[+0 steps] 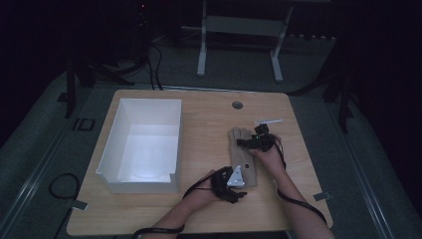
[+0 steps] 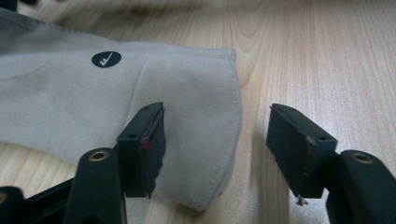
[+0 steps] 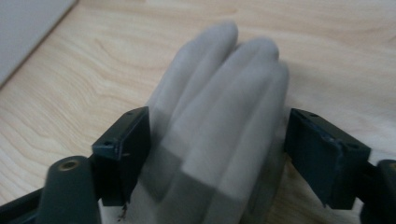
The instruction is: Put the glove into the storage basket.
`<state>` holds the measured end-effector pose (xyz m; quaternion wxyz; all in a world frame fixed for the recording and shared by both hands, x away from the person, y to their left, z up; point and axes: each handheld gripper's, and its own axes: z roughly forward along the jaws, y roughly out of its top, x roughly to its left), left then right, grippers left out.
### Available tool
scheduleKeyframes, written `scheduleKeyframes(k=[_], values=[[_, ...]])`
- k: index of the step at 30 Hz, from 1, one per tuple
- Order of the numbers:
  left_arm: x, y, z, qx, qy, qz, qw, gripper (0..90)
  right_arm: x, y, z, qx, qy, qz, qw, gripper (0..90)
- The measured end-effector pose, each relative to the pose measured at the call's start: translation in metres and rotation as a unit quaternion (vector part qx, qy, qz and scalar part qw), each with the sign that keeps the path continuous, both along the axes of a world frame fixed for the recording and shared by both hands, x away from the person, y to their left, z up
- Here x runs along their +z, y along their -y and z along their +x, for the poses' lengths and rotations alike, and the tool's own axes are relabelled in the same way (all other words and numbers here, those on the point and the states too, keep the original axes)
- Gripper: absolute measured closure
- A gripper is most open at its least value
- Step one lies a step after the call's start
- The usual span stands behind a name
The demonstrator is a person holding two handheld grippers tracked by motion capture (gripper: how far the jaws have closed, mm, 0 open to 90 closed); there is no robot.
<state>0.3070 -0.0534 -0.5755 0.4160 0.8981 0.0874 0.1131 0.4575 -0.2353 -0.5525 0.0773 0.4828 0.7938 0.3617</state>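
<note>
A beige glove (image 1: 242,158) lies flat on the wooden table (image 1: 199,119), fingers pointing away from me. My left gripper (image 1: 238,185) is at its cuff end, held in a hand. In the left gripper view it (image 2: 217,149) is open: one jaw rests over the cuff (image 2: 93,88), which bears a round black tick mark, and the other is over bare wood. My right gripper (image 1: 250,142) is at the finger end. Seen in the right gripper view, it (image 3: 217,154) is open, with the blurred glove fingers (image 3: 219,93) between the jaws, not pinched.
A white open box (image 1: 144,144) stands on the left half of the table, and its edge (image 3: 28,28) appears in the right gripper view. A small white strip (image 1: 268,121) lies beyond the glove. A round grommet hole (image 1: 237,105) sits near the far edge.
</note>
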Motion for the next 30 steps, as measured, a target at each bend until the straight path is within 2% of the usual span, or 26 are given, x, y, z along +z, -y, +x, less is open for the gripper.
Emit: scheduleKeyframes(k=[4, 6, 8, 10, 12, 13, 15, 20, 24, 30], values=[[-0.001, -0.001, 0.002, 0.011, -0.002, -0.006, 0.9999, 47.0, -0.002, -0.001, -0.001, 0.012, 0.007, -0.013, 0.9998, 29.3], [0.000, -0.001, 0.003, 0.017, -0.001, -0.004, 0.9998, 55.4, -0.001, -0.004, -0.001, 0.027, 0.009, -0.022, 0.9994, 37.6], [0.000, -0.001, 0.005, 0.025, 0.004, 0.000, 0.9997, 61.9, -0.001, -0.006, -0.001, 0.032, 0.001, -0.015, 0.9994, 47.4], [0.002, -0.001, 0.009, 0.031, -0.003, 0.004, 0.9995, 69.7, -0.002, -0.007, -0.001, 0.036, -0.007, -0.004, 0.9993, 54.7], [0.004, -0.001, 0.013, 0.040, -0.022, 0.004, 0.9990, 77.4, -0.003, -0.008, -0.001, 0.038, -0.018, 0.007, 0.9991, 60.4], [0.004, -0.001, 0.013, 0.040, -0.022, 0.004, 0.9990, 78.6, -0.002, -0.009, -0.001, 0.038, -0.018, 0.008, 0.9991, 62.3], [0.007, -0.001, 0.017, 0.047, -0.044, 0.001, 0.9980, 80.1, 0.001, -0.010, -0.002, 0.040, -0.012, 0.005, 0.9991, 65.3], [0.012, -0.002, 0.019, 0.053, -0.065, -0.006, 0.9965, 81.5, 0.011, -0.011, -0.004, 0.042, 0.001, 0.005, 0.9991, 67.3], [0.021, -0.003, 0.018, 0.054, -0.069, -0.008, 0.9961, 81.8, 0.021, -0.010, -0.006, 0.045, 0.006, 0.021, 0.9988, 67.5], [0.040, -0.006, 0.013, 0.054, -0.061, -0.009, 0.9966, 81.8, 0.040, -0.007, -0.010, 0.048, 0.015, 0.043, 0.9978, 67.5]])
